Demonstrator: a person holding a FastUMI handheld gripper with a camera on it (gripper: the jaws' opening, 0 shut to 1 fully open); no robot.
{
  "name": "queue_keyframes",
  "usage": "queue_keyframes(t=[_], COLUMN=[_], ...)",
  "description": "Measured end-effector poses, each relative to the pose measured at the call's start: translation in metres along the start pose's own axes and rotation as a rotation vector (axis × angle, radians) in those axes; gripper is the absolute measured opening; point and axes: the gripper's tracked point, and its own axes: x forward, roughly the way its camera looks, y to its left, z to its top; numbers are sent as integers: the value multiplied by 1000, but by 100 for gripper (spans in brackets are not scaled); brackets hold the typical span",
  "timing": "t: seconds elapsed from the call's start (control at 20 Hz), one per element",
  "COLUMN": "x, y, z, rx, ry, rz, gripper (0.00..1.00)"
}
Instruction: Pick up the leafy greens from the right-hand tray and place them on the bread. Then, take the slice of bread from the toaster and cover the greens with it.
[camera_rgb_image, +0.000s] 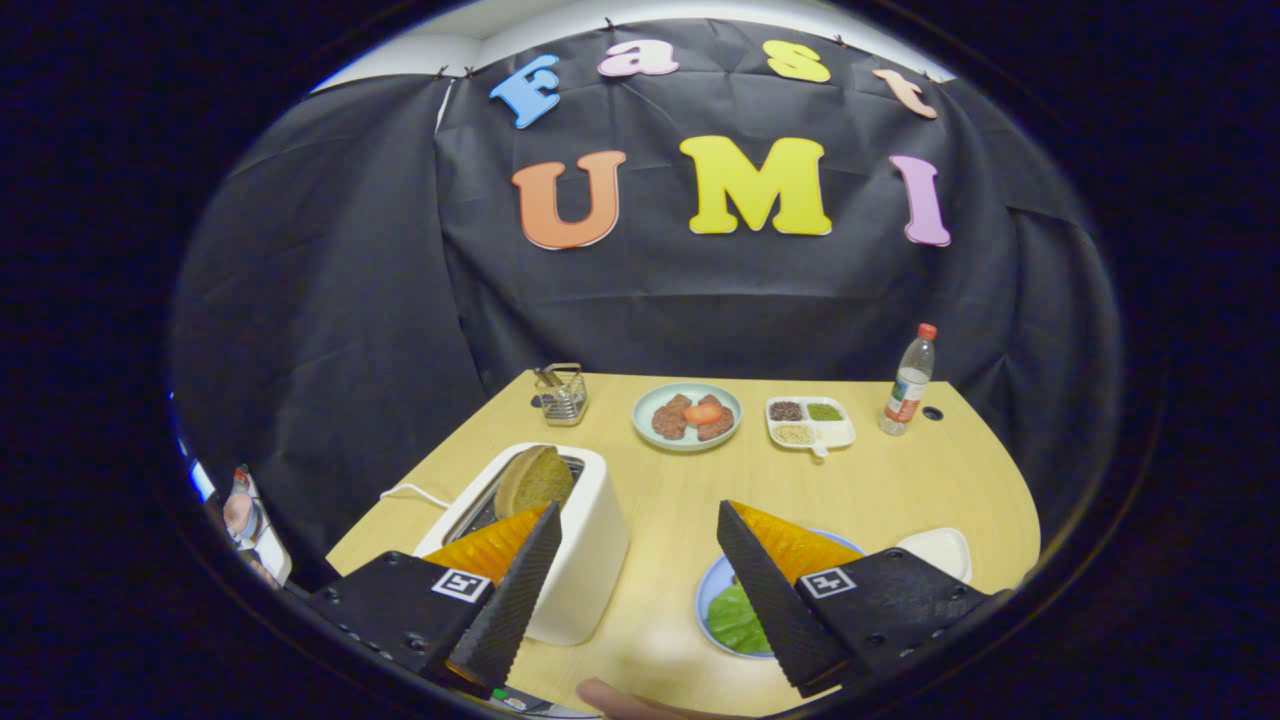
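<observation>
My gripper (637, 515) is open above the near part of the wooden table (880, 480), with nothing between its fingers. A white toaster (580, 540) stands just beyond the left finger (510, 590). A brown slice of bread (533, 480) sticks up out of its slot. Partly hidden behind the right finger (770, 590) is a blue plate (710, 595) with a green leaf (735, 620) lying on it. I cannot tell whether bread lies under the leaf. A white tray (940, 550) sits to the right of the plate, its inside mostly hidden.
Further back stand a pale plate of meat and tomato (688, 415), a divided white dish of seeds (810, 422), a bottle with a red cap (908, 385) and a wire holder (562, 395). The toaster's cord (405, 492) runs off left. A fingertip (620, 700) shows at the near edge.
</observation>
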Motion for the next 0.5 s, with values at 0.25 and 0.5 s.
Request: queue_keyframes(t=[0.25, 0.5], x=[32, 69], y=[44, 69], z=[10, 0], rx=[16, -26], ry=[0, 55], rz=[46, 18], gripper=[96, 96])
